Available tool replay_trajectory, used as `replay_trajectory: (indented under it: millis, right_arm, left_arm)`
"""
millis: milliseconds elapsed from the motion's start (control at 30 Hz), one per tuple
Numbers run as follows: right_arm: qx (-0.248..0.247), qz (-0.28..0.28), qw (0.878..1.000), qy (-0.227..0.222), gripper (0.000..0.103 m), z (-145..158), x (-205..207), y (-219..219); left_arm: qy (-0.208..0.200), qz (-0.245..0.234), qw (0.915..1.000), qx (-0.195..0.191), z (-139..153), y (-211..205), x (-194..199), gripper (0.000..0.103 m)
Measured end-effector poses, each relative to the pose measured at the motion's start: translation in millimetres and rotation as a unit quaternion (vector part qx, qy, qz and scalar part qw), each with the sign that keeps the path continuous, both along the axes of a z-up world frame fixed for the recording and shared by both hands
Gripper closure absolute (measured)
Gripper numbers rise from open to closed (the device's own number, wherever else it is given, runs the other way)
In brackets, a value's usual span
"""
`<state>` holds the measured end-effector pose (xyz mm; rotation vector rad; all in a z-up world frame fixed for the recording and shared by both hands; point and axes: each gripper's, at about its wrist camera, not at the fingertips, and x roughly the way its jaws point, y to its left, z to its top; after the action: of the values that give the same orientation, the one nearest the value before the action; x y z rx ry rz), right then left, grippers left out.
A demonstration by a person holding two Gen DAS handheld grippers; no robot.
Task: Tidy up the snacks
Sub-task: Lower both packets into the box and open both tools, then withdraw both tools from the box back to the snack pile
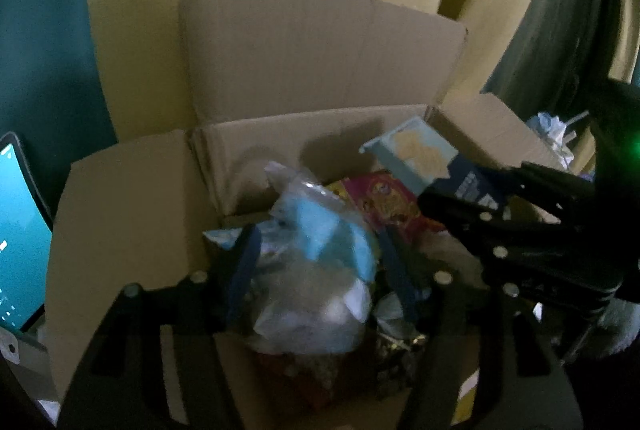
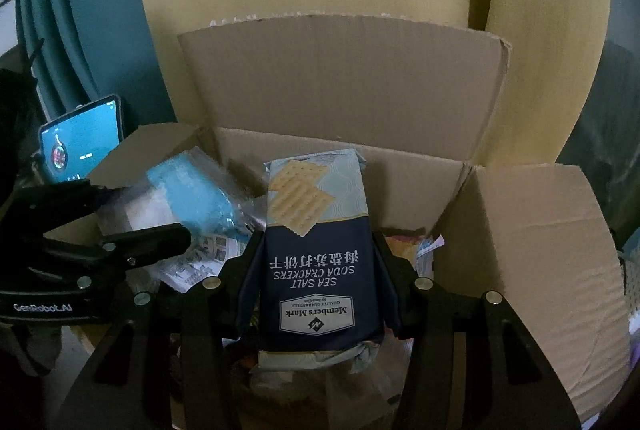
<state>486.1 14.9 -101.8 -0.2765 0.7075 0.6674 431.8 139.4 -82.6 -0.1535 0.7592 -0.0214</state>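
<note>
A pack of sea salt soda crackers [image 2: 316,254] is clamped in the right hand-held gripper [image 2: 318,250] over the open cardboard box [image 2: 340,89]. A clear bag with blue contents [image 1: 320,262] sits between the left hand-held gripper's [image 1: 320,254] fingers; whether it is pressed cannot be told.

Left wrist view is smeared; the clear bag [image 1: 316,270] at six o'clock hides whatever lies beneath it in the cardboard box [image 1: 132,213]; at nine o'clock the phone [image 1: 18,230] is cropped; the cracker pack [image 2: 316,250] masks the box floor.
</note>
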Motion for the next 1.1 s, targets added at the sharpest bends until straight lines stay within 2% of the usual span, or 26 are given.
replay_trajectory:
  millis: [200,267,600,767,1100]
  right_arm:
    - [0.002,-0.001,1.000,0.029,0.048,-4.3,5.2,-0.9]
    - [0.000,-0.003,1.000,0.028,0.042,-4.2,4.8,-0.3]
    - [-0.002,-0.023,0.999,0.028,0.039,-0.4,-1.7,-5.5]
    - [0.002,-0.028,1.000,0.014,0.031,14.6,-17.6,-11.8]
    - [0.018,-0.034,0.999,-0.019,0.030,53.4,-60.1,-29.6]
  left_arm:
    - [-0.003,0.004,1.0000,-0.006,0.6,-1.0,1.2,0.029]
    - [-0.003,0.004,1.0000,-0.006,1.3,-2.5,0.3,0.029]
    - [-0.031,0.010,0.9994,-0.012,26.1,2.6,-19.5,0.028]
    - [-0.047,0.015,0.9986,-0.020,40.2,3.3,-38.0,0.028]
    - [-0.089,0.011,0.9958,-0.015,76.6,-7.8,-85.7,0.027]
